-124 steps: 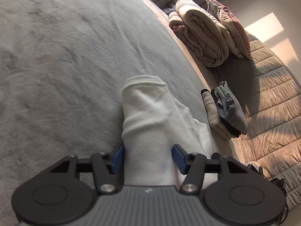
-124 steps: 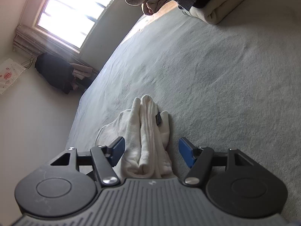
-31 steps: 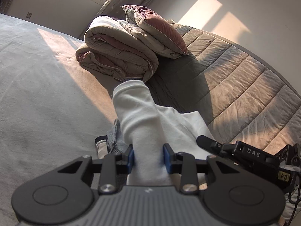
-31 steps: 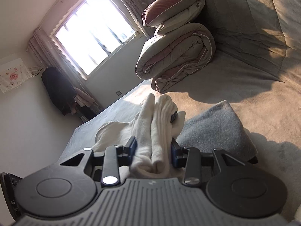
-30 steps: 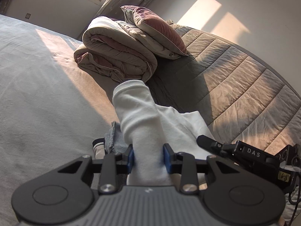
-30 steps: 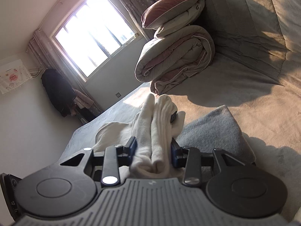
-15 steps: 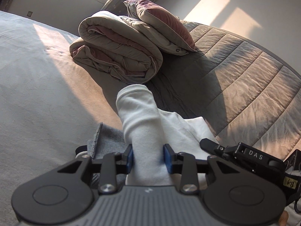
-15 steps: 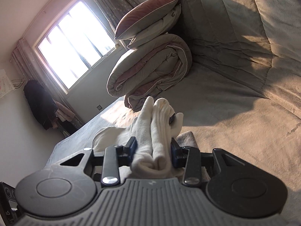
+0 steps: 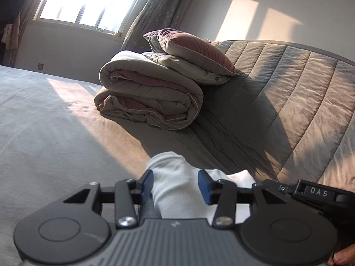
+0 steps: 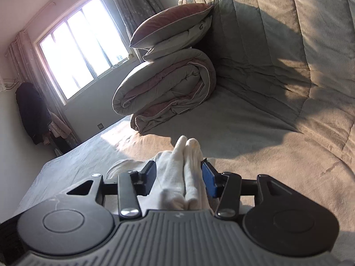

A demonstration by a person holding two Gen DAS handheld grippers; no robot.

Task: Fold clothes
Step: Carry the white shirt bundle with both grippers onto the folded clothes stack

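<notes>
- The left gripper [image 9: 175,185] sits at the lower centre of the frame; its jaws are opening, with the white garment [image 9: 177,190] between the blue pads, small gaps on both sides.
- The right gripper [image 10: 180,178] is opening too; the soft folded cloth [image 10: 184,173] lies between its pads, the right one close against it.
- A puffy rolled duvet [image 9: 150,95] and a pillow [image 9: 188,48] lie in the centre, on the bed [image 9: 44,133].

Left gripper [image 9: 175,185] with jaws opening, its blue pads [image 9: 146,185] standing apart on either side of a folded white garment [image 9: 177,190] that lies between them on the grey bed [image 9: 44,133]. Beyond the garment: rolled duvet [image 9: 150,102] with a maroon-faced pillow [image 9: 188,48] on top. Right of the duvet: quilted headboard [image 9: 299,102]. Behind it: bright window [image 9: 88,2]. A second black gripper marked "DAS" [image 9: 319,192] lies just right of the garment.
</notes>
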